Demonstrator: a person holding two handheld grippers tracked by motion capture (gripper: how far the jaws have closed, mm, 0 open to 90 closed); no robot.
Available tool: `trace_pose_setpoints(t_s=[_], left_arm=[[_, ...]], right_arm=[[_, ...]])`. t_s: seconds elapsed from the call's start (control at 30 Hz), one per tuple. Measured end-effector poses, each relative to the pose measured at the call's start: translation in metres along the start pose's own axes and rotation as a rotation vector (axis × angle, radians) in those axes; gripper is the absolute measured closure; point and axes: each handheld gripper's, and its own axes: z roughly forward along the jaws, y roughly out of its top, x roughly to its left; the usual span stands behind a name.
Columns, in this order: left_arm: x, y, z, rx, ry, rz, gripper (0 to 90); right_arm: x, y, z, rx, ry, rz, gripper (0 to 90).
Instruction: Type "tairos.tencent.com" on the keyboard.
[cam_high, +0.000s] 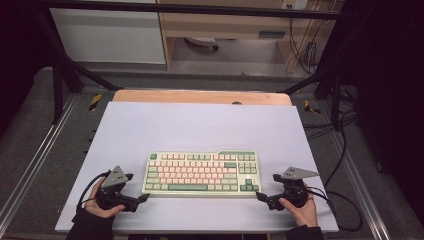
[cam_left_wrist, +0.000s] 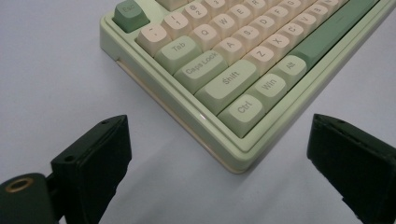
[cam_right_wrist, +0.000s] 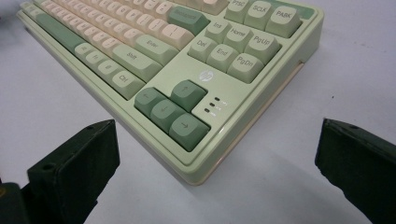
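table (cam_high: 150, 125): white top, bare around the work | keyboard (cam_high: 201, 173): green and pink, flat at the near middle, between both grippers | left gripper (cam_high: 142, 198): jaws wide apart, empty, just off its near-left corner | right gripper (cam_high: 261, 196): jaws wide apart, empty, just off its near-right corner

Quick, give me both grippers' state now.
Left gripper: open, holding nothing, near the keyboard.
Right gripper: open, holding nothing.

free: white table top (cam_high: 200, 127) bare beyond and at both ends of keyboard (cam_high: 201, 173) | obstacle: keyboard mid-table, its near corners between the wide jaws of left gripper (cam_high: 145, 198) and right gripper (cam_high: 260, 196) | gaps: corners untouched
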Motion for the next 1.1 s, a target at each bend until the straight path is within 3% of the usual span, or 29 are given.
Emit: trace_pose_setpoints(t_s=[0.47,1.1], left_arm=[[-0.001,0.002,-0.002,-0.008,0.0,-0.001,6.2],[-0.007,0.016,-0.004,-0.02,0.016,0.002,6.6]], right_arm=[[0.0,0.0,0.001,0.008,-0.004,-0.008,0.3],[0.001,-0.001,0.002,0.018,-0.007,-0.008,0.3]])
